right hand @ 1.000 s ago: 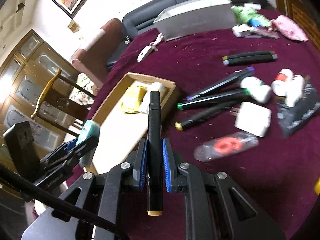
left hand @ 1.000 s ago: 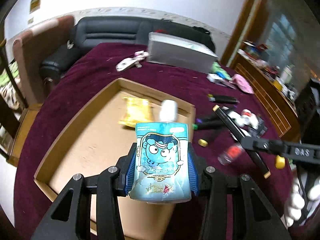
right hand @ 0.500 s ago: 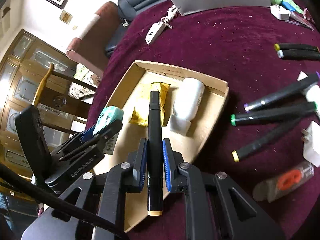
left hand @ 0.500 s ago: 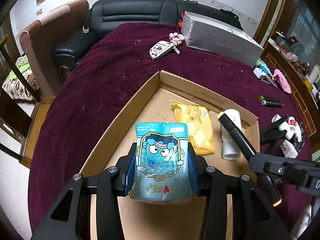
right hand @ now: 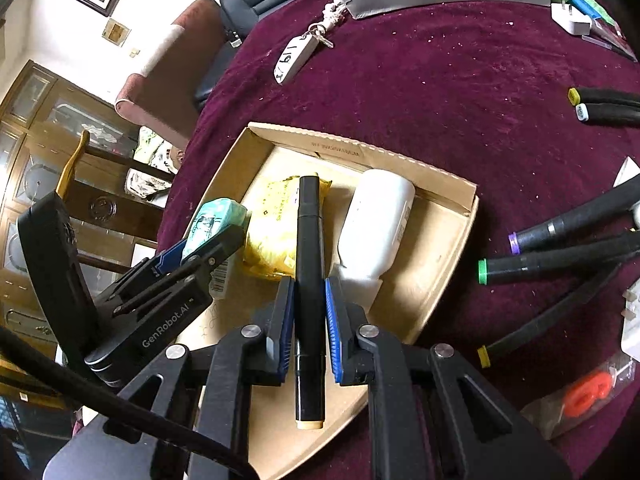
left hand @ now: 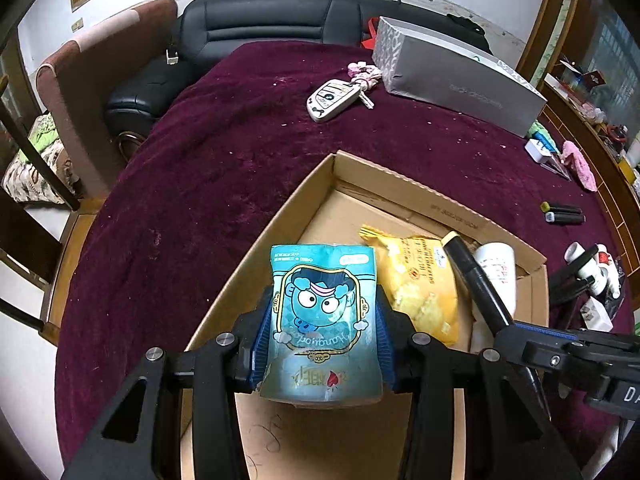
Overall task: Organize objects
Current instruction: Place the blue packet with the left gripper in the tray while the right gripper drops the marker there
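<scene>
Fingers stayed clamped: my left gripper [left hand: 322, 326] on the blue snack pouch [left hand: 323, 320], right gripper [right hand: 308, 320] on the black marker [right hand: 309, 280]; I judged lowering both onto bare cardboard tray [right hand: 448, 248] floor beneath them before releasing best.

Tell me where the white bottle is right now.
The white bottle lies on its side in the cardboard box, at the box's right side in the right wrist view, right of the yellow packet.

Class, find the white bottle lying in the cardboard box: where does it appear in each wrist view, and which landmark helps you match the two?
Left wrist: white bottle right of centre, beside the yellow packet.
Right wrist: white bottle at centre.
Shared landmark: yellow packet.
</scene>
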Demonstrator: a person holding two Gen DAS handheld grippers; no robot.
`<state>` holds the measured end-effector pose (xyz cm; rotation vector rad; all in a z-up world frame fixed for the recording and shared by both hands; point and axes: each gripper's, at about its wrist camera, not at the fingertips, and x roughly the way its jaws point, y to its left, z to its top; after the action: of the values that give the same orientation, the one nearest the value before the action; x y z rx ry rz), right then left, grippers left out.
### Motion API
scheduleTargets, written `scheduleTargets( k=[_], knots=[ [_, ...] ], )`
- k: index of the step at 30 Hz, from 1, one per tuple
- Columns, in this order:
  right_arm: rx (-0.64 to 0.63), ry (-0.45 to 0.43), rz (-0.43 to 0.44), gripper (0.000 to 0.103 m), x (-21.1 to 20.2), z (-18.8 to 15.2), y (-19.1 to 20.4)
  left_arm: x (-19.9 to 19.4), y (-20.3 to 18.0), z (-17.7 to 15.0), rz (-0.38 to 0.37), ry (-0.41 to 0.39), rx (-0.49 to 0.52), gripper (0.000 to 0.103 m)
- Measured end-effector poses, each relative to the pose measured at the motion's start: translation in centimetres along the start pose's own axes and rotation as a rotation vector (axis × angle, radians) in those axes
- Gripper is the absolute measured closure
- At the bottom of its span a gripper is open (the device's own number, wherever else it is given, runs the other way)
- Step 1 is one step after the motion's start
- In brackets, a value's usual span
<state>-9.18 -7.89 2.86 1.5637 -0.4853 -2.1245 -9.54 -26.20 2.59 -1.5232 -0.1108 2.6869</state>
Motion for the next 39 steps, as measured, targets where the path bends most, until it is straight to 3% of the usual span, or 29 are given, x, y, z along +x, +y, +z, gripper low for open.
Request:
scheduleTargets(
  k=[9,15,19,23,27,32,35,39],
  knots=[
    [-0.013,-0.015,-0.047,0.09,1.0,1.0,0.6,1.4,0.5,0.4,-0.032,0.023,-0.036,0.061],
    [0.005,-0.014,-0.029,0.088,1.4,1.3,-0.1,1.3,1.4,0.1,-0.124,0.02,-0.126,0.058],
    [-0.012,-0.031,-0.013,0.072,0.7,1.2,0.0,0.4,1.8,-1.6,-0.161,-0.016,-0.21,0.057],
    [-0.028,-0.08,-0.011,0.07,-1.2,0.9,0.1,-0.6,1.5,-3.5,-0.181,-0.043,-0.286,0.056],
    [-0.005,-0.114,0.016,0.065,-3.3,0.1,-0.8,-1.6,1.2,-5.5,-0.149,-0.074,-0.394,0.056],
    [-0.004,-0.141,0.031,0.064,-5.5,-1.6,-2.2,-2.9,0.8,-8.5,-0.171,-0.134,-0.588,0.055],
    [-0.002,-0.143,0.04,0.057,-6.4,-2.6,-3.0,-3.4,0.2,-9.7,-0.176,-0.157,-0.632,0.049],
    [0.012,-0.11,0.034,0.054,-6.2,-3.8,-4.0,-3.6,0.0,-10.4,-0.197,-0.157,-0.65,0.048]
  ],
)
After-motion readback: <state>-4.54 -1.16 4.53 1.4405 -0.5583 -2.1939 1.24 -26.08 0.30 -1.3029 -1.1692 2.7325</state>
